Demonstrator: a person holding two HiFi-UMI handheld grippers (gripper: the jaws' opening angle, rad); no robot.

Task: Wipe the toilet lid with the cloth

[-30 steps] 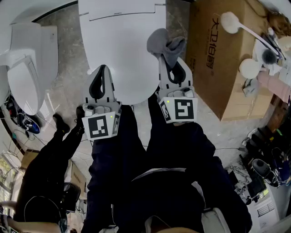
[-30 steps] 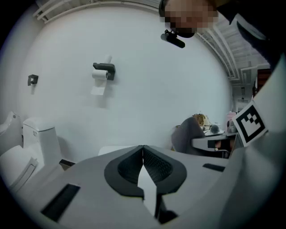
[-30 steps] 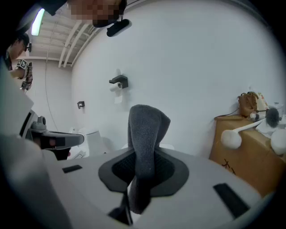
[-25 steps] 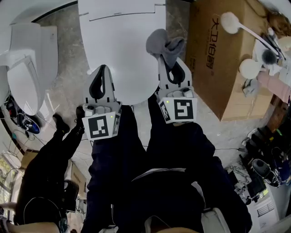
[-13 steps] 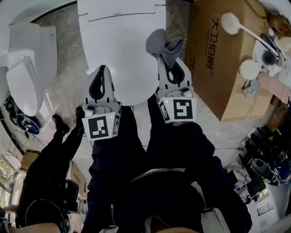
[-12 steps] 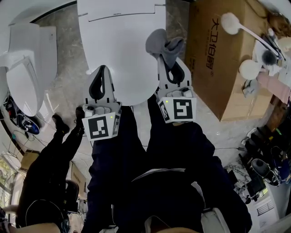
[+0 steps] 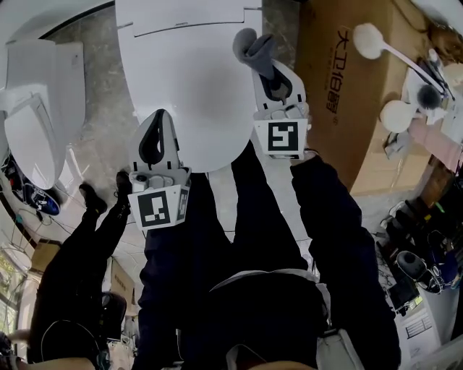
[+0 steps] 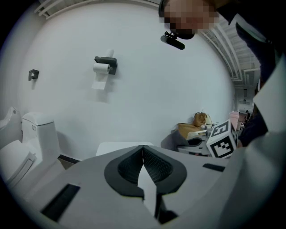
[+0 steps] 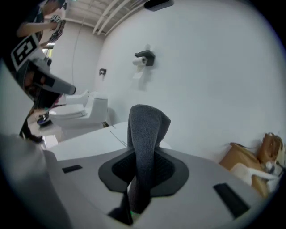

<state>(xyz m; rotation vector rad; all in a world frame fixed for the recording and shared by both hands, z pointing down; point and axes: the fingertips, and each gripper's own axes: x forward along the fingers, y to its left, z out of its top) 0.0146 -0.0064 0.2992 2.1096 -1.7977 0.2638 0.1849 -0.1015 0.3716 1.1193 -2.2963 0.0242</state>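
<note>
We've got our right gripper (image 7: 265,63) clamped on the grey cloth (image 7: 249,43), which pokes past its tips over the right edge of the toilet lid (image 7: 188,79). Our left gripper (image 7: 158,117) is pinched closed and empty at the near rim. There's bare lid between them, and a cardboard box (image 7: 329,94) crowds the right.

The floor (image 7: 98,108) is grey stone with pale streaks. A white toilet (image 7: 181,13) stands on it in the middle, and its lid (image 7: 189,94) is down. A second white toilet (image 7: 32,115) stands on the floor to the left, apart from the first one. On the right, near the first toilet, sits a big brown cardboard box (image 7: 340,94). A white brush (image 7: 365,36) with a long handle lies on top of the box. At the left edge, dark wires (image 7: 18,173) lie on the floor.
</note>
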